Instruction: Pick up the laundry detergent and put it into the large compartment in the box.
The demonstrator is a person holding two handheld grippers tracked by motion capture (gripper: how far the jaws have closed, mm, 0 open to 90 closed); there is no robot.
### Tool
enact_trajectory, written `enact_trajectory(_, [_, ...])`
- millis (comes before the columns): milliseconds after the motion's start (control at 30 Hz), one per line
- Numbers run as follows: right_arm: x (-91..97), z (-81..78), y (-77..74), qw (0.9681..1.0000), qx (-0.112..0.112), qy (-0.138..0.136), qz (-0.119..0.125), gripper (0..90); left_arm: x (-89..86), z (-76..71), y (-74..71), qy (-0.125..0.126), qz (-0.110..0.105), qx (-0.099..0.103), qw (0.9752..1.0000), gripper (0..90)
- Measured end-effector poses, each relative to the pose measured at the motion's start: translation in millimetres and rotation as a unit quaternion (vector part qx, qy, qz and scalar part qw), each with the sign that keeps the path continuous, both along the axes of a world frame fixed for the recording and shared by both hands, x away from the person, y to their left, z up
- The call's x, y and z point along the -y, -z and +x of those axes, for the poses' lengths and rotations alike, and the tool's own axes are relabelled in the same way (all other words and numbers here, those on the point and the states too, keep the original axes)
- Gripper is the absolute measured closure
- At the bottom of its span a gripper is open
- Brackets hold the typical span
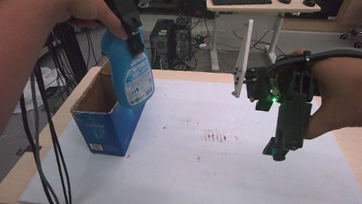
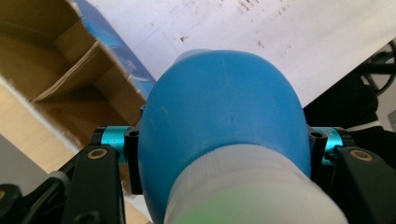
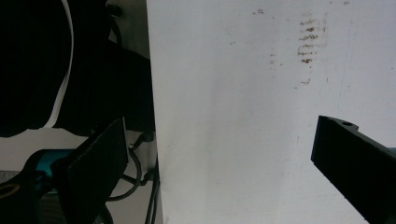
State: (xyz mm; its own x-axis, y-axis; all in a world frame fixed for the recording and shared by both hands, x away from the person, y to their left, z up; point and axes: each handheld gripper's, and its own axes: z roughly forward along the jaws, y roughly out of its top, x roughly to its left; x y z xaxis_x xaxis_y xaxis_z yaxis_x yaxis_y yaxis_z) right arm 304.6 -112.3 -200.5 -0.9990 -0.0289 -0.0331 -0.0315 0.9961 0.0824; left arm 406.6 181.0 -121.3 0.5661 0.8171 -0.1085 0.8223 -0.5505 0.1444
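Above the box, at the table's left, the left gripper hangs a blue bottle by its upper body, tilted, with its base just past the box's near right wall and about level with the rim. In the left gripper view the jaws press on both sides of the bottle, below its white cap, so the grip looks firm, and the open box with its cardboard divider lies below and to the left. The likely slip from here is the base catching the right wall's rim: the bottle leans and sits partly outside the opening, so lowering it straight could tip or shove the light box, or jam the bottle on the divider. Letting go too early would probably drop it onto the paper beside the box. I judge it needs shifting left over the opening and standing up straighter first. The right gripper hovers well apart over the right of the paper, pointing down; in its own view the jaws stand wide with nothing between them. Brown smudges mark the paper's middle. Nothing lies between bottle and box; a white upright post stands at the far edge, clear of the work.
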Motion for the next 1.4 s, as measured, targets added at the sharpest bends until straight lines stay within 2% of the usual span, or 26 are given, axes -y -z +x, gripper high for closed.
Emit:
enact_trajectory(167, [-4.5, -0.2, -1.0, 1.0, 0.001, -0.007, -0.002, 3.2, -20.1, -4.4, -13.5, -0.019, 0.01, 0.003, 0.9998, 38.9])
enact_trajectory(333, [-6.6, -0.4, -1.8, 1.0, 0.001, -0.008, -0.004, 3.2, -36.1, -5.6, -20.6, -0.041, 0.021, 0.002, 0.999, 38.9])
enact_trajectory(533, [-8.7, -0.5, -0.6, 0.9999, 0.0, -0.008, -0.008, 3.2, -52.0, -4.0, -18.9, -0.063, 0.027, -0.001, 0.9977, 38.9])
enact_trajectory(667, [-10.0, 0.3, 0.1, 0.9999, 0.0, -0.008, -0.008, 3.2, -57.5, -0.7, -14.1, -0.066, 0.034, -0.002, 0.9972, 38.9])
enact_trajectory(833, [-11.7, 2.2, 1.8, 0.9999, -0.002, -0.008, -0.009, 3.2, -61.8, 5.6, -3.2, -0.072, 0.03, -0.004, 0.9969, 38.8])
enact_trajectory(1000, [-12.6, 4.8, 3.9, 0.9999, -0.007, -0.008, -0.009, 3.2, -66.6, 13.4, 9.7, -0.076, 0.028, -0.015, 0.9966, 38.8])
enact_trajectory(1200, [-13.1, 9.2, 5.7, 0.9999, -0.005, -0.004, -0.011, 3.2, -71.8, 21.9, 26.9, -0.091, 0.029, -0.026, 0.9951, 38.8])
enact_trajectory(1233, [-14.3, 11.7, 7.6, 0.9999, -0.007, -0.005, -0.011, 3.2, -73.7, 25.1, 35.6, -0.093, 0.03, -0.031, 0.9947, 38.8])
enact_trajectory(1400, [-16.1, 12.7, 10.3, 0.9998, -0.006, -0.007, -0.015, 3.2, -79.4, 31.9, 58.4, -0.09, 0.031, -0.042, 0.9946, 38.8])
